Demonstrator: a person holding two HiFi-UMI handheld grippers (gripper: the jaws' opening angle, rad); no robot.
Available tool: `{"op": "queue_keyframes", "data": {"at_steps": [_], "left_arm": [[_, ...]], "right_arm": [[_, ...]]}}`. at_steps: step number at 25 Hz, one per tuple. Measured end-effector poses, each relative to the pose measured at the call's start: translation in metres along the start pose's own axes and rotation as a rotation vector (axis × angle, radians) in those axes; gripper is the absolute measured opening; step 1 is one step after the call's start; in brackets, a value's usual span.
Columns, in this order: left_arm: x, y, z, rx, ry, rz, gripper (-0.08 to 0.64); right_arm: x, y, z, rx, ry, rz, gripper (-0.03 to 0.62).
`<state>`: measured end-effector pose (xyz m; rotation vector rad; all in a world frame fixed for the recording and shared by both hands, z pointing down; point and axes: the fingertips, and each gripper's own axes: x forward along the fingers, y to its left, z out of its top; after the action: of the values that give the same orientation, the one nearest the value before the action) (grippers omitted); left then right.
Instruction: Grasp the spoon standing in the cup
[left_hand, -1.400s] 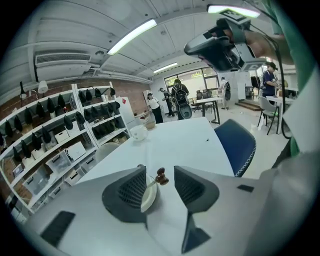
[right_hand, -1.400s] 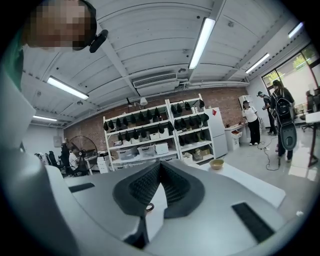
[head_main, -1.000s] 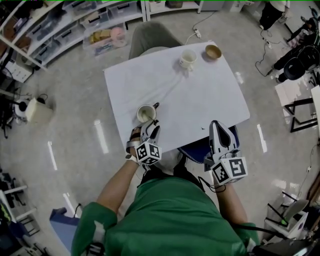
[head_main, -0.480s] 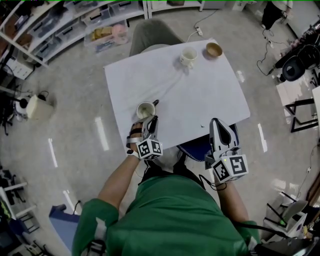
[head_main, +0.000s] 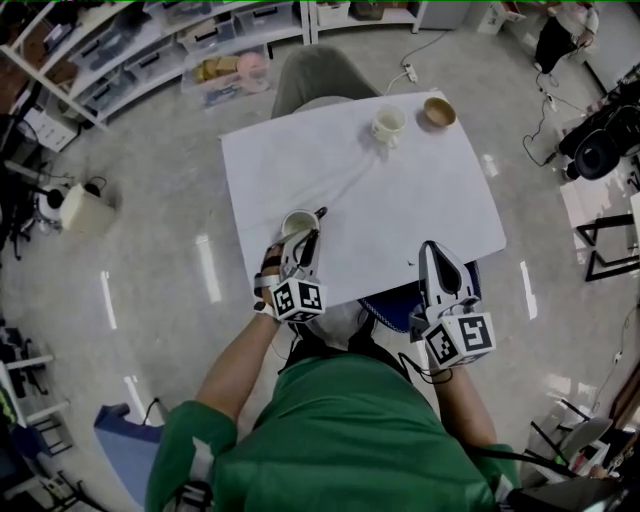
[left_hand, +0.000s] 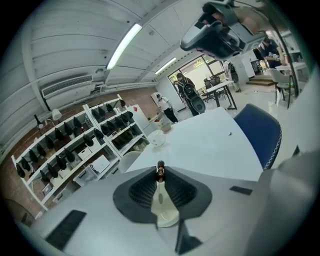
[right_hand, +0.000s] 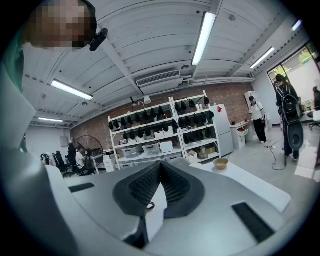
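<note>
A cream cup (head_main: 296, 224) stands near the front left of the white table (head_main: 370, 190). A spoon (head_main: 317, 216) leans out of it, its dark tip pointing right. My left gripper (head_main: 304, 247) reaches the cup from the near side, its jaws closing tight on the spoon. In the left gripper view the spoon's cream handle with its dark brown end (left_hand: 160, 186) sits pinched between the ribbed pads. My right gripper (head_main: 434, 252) hovers at the table's front right edge, away from the cup. Its pads (right_hand: 161, 186) meet with nothing between them.
A white mug (head_main: 388, 124) and a wooden bowl (head_main: 438, 112) stand at the table's far right. A grey chair (head_main: 318, 75) is behind the table. A blue seat (head_main: 392, 301) sits under its near edge. Shelves with bins (head_main: 150, 50) line the far left.
My left gripper has moved forward to the cup, and its jaws have gone from wide apart to shut on the spoon handle. The right gripper has stayed in place.
</note>
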<state>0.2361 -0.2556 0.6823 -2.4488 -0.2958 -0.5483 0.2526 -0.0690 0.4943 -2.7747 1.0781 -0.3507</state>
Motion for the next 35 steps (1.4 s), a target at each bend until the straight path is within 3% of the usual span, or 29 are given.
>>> {"op": "queue_keyframes", "data": {"at_steps": [16, 35], "left_arm": [[-0.054, 0.058, 0.02, -0.284, -0.066, 0.067, 0.06], [-0.144, 0.122, 0.083, -0.563, -0.224, 0.123, 0.06]], "right_arm": [[0.03, 0.033, -0.005, 0.007, 0.007, 0.095, 0.021], [0.032, 0.07, 0.027, 0.043, -0.025, 0.199, 0.021]]}}
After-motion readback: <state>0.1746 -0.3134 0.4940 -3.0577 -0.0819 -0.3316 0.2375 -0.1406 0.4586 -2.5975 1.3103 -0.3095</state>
